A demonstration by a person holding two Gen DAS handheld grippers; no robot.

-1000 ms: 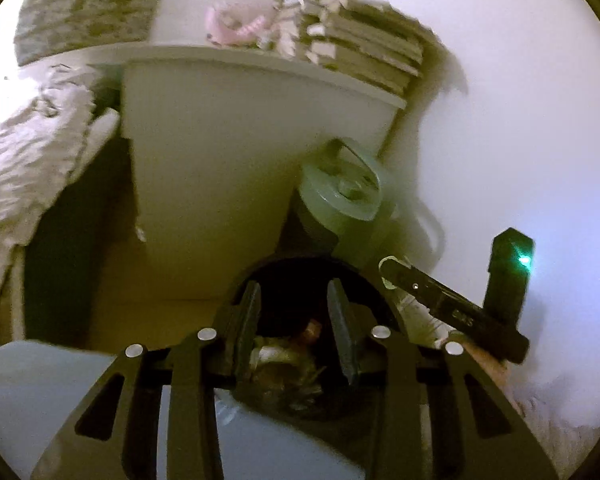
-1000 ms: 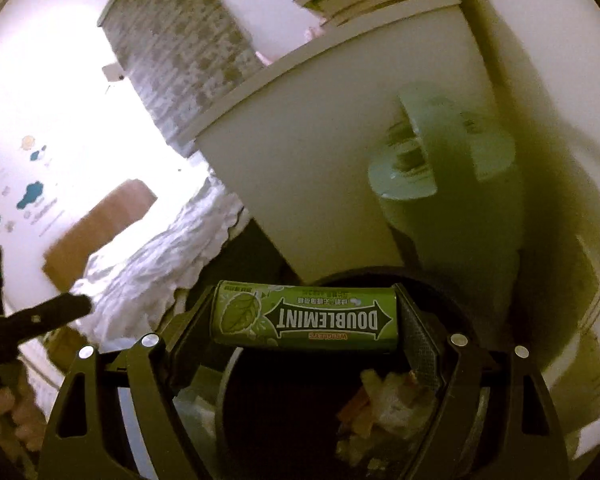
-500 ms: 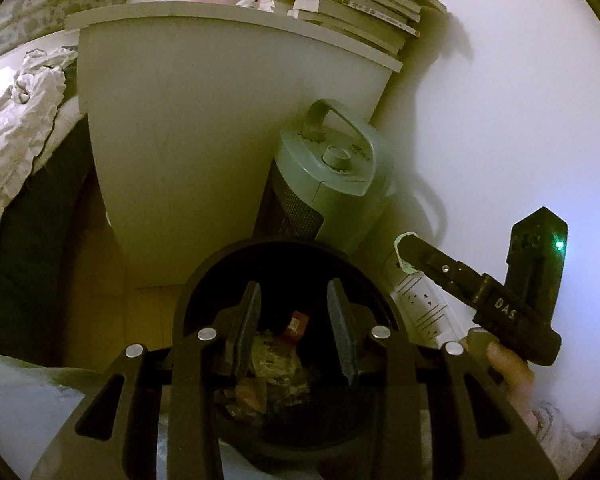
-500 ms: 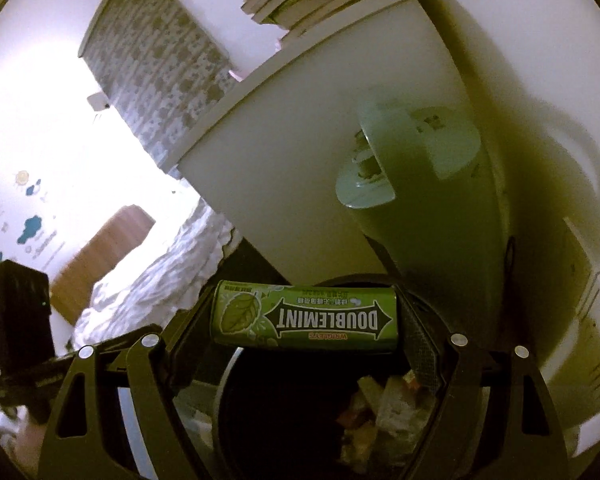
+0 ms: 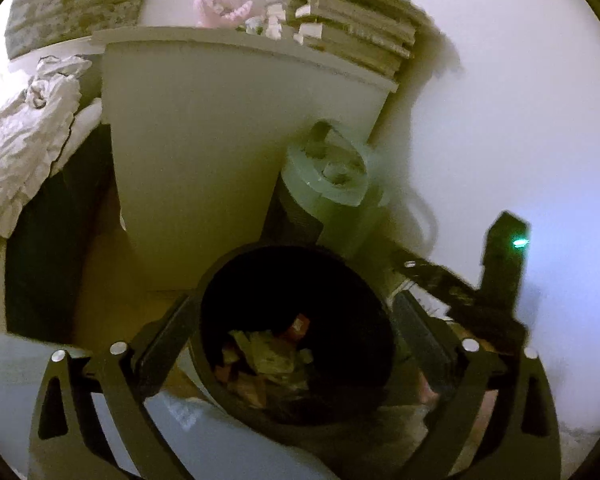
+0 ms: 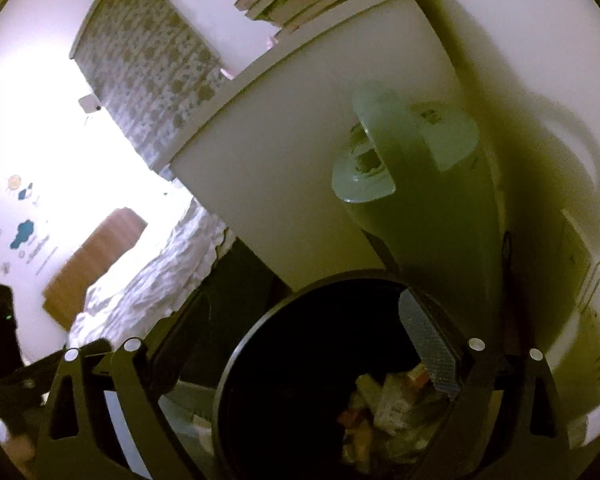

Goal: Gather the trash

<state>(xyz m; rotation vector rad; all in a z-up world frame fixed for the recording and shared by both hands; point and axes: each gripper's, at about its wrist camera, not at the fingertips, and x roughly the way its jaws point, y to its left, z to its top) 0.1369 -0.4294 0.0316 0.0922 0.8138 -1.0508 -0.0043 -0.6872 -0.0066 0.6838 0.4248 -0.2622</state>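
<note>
A round black trash bin (image 5: 374, 300) stands on the floor, with crumpled wrappers and paper (image 5: 268, 356) inside. My left gripper (image 5: 296, 340) is open and empty right above the bin's mouth. The bin also shows in the right wrist view (image 6: 236, 360), with trash (image 6: 388, 404) at its bottom. My right gripper (image 6: 300, 344) is open and empty over the bin. The green gum pack is not visible in either view. The right gripper's body (image 5: 500, 272) with a green light shows at the right of the left wrist view.
A pale green heater with a handle (image 5: 332, 184) stands just behind the bin, against a white cabinet (image 5: 204, 152) with stacked books (image 5: 352, 36) on top. A bed with rumpled sheets (image 5: 24, 136) lies to the left. A white wall (image 5: 520, 100) is at right.
My right gripper opened and the green Doublemint pack left its fingers. My left gripper opened wide as well. Both views shifted over the bin.
</note>
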